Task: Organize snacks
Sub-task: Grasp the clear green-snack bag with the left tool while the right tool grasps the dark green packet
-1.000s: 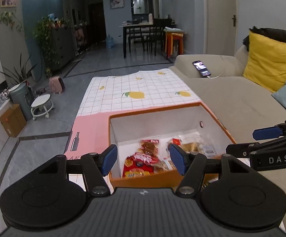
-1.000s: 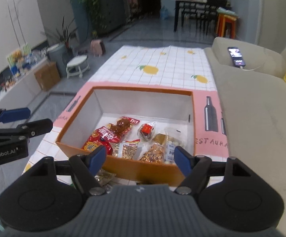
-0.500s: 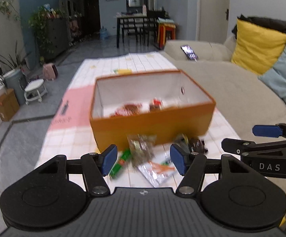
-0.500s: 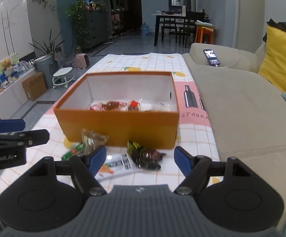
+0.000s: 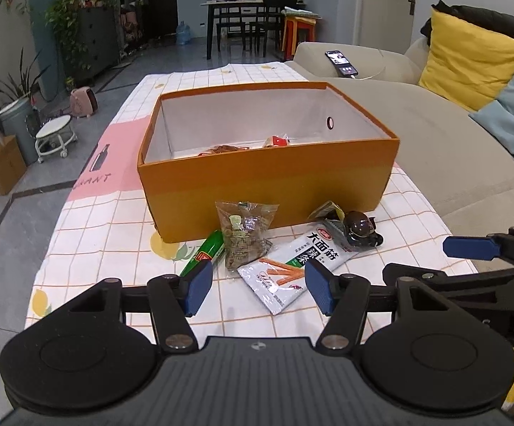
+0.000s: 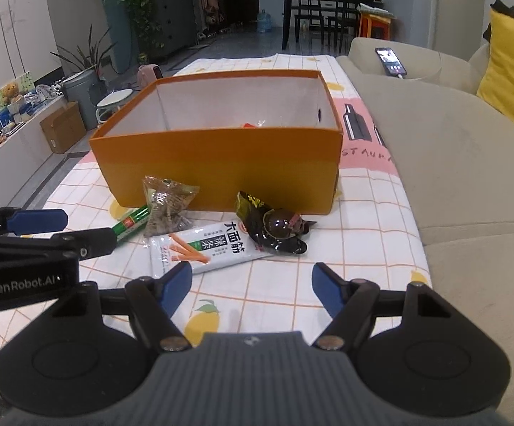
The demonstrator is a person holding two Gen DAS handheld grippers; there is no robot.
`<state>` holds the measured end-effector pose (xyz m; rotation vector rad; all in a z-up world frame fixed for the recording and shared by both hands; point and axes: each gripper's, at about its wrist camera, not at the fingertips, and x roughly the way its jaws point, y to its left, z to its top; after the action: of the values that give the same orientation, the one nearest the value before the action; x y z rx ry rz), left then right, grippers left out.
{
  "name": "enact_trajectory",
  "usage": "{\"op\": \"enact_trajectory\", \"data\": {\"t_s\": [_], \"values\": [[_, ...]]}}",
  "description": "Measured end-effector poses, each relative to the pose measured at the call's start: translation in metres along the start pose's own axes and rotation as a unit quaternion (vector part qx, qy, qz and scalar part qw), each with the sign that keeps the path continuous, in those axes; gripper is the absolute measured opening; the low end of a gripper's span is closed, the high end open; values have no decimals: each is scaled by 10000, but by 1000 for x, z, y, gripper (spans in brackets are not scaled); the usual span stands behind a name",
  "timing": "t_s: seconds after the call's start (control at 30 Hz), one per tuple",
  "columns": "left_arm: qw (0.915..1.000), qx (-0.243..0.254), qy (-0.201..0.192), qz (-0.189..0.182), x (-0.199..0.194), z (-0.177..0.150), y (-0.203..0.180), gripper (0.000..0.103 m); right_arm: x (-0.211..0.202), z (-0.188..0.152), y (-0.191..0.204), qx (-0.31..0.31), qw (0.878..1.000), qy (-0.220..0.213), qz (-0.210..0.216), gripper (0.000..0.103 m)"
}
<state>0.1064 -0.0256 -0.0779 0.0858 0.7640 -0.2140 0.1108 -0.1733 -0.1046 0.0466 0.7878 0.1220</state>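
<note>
An orange cardboard box [image 5: 267, 191] [image 6: 217, 174] stands on the checked tablecloth with several snack packets inside, mostly hidden by its near wall. In front of it lie a white spicy-strip packet [image 5: 297, 264] [image 6: 203, 246], a clear bag of brown snacks [image 5: 244, 232] [image 6: 168, 202], a green stick [image 5: 203, 252] [image 6: 130, 223] and a dark wrapped egg [image 5: 358, 229] [image 6: 278, 230]. My left gripper [image 5: 257, 285] hovers open just short of the white packet. My right gripper [image 6: 251, 287] is open too, nearer than the white packet and the egg. Nothing sits between either pair of fingers.
A beige sofa [image 5: 452, 149] runs along the table's right side, with a phone [image 5: 341, 63] on its arm and a yellow cushion [image 5: 466, 60]. To the left the floor holds a stool [image 5: 55, 135], a bin and a carton.
Both grippers have dropped from above the box to table level and pulled back. The box's near wall now hides most of its contents, and the loose snacks in front have come into view.
</note>
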Motion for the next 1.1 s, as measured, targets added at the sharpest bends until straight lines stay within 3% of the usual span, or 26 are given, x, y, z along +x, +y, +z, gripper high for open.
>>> {"op": "enact_trajectory", "data": {"t_s": [0.53,0.97,1.1], "values": [[9994,-269,216,77,62,13,7,70,59,16,-10,20,9998,142,-156,70],[9987,-161,415,265,101,23,4,68,107,28,-11,-92,9990,312,-291,65],[9986,-32,405,336,106,19,-1,62,116,26,-11,-129,9987,386,-303,63]]}}
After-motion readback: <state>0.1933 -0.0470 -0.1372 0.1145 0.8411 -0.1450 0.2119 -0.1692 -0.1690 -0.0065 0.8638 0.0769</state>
